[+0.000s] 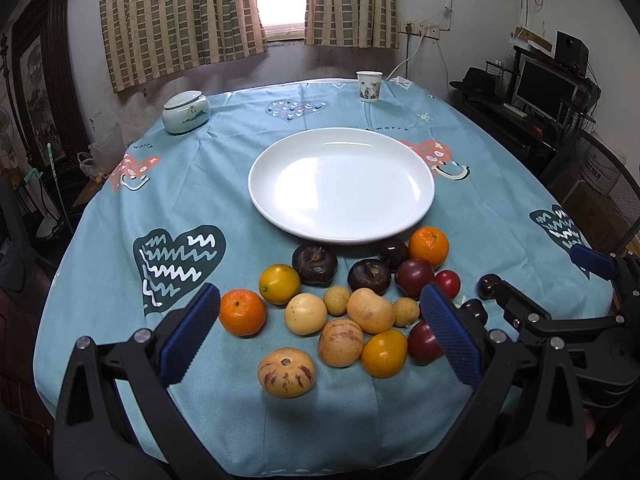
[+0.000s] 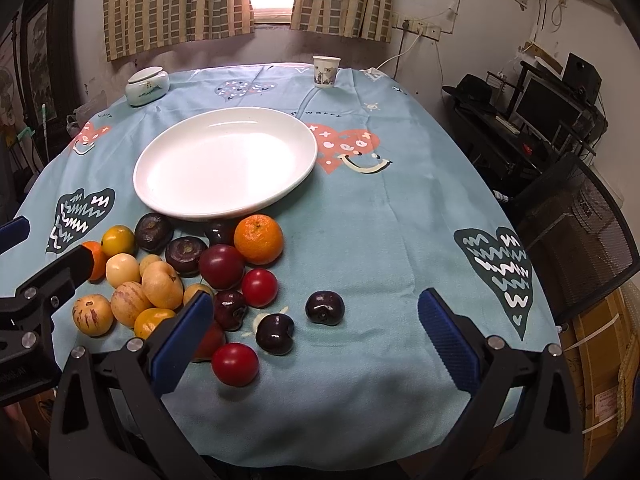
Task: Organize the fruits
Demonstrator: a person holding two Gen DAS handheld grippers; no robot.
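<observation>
Two hand-held grippers hover over the near edge of the table (image 2: 380, 220), both w/ jaws spread wide and nothing between them. Left hand-held gripper (image 1: 320, 332) sits above the yellow/orange end of the pile; right hand-held gripper (image 2: 312, 336) is above the dark and red fruit.

All fruit lies loose on the blue cloth, between the grippers and the white plate (image 1: 280, 152), which has nothing on it, so the sorting looks not yet begun. Pile incl. two mandarins, one far (image 1: 429, 245) just beside the plate rim, one near-left (image 1: 242, 312); striped pepino melons (image 1: 286, 372); dark water chestnuts (image 1: 315, 265); plums (image 2: 221, 267); cherry tomatoes (image 2: 235, 364); dark cherries (image 2: 325, 307), one lying apart from the rest to the right.

Handling, my guess: everything is light, round and prone to roll. Tomatoes and cherries are smooth, slick and soft, so a light squeeze across the widest part, approx. at the equator. Mandarins give a bit; peel grips well. Pepinos bruise easily. Water chestnuts seem firm, flattish, best taken across the sides. Tightly packed fruit touches its neighbours, so start w/ outliers, e.g. the lone cherry or the nearest tomato.
</observation>
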